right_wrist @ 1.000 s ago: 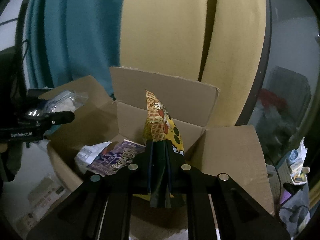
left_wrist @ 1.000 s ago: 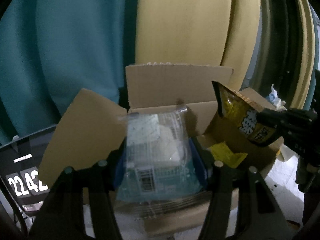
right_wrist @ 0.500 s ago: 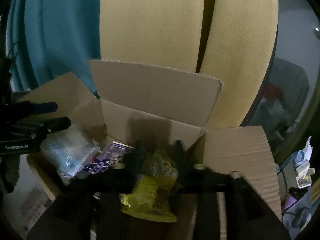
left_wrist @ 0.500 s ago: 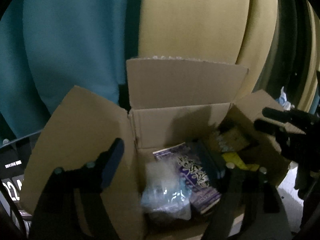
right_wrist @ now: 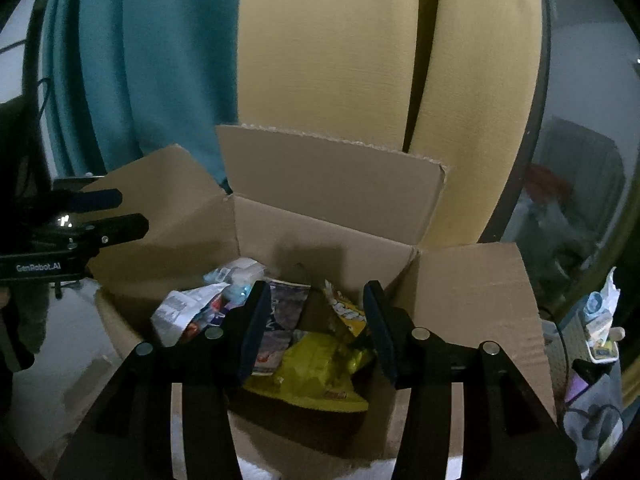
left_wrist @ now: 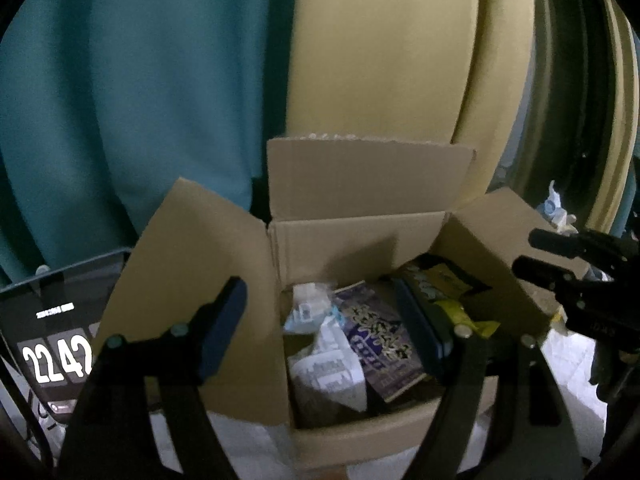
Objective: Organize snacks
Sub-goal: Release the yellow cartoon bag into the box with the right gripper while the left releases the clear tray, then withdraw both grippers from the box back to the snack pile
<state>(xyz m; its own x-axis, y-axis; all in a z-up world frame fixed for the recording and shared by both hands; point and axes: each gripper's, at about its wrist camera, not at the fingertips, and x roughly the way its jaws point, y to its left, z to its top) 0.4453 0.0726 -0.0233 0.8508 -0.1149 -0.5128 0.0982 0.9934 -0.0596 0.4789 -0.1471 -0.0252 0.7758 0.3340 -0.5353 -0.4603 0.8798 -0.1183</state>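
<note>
Cardboard box [right_wrist: 320, 184] now contains both snacks: the clear packet [left_wrist: 324, 364] and yellow pouch [right_wrist: 320, 364], released a second ago. Both grippers, left [left_wrist: 320, 328] and right [right_wrist: 316, 320], angle downward above it, fingers just spread, empty.
</note>
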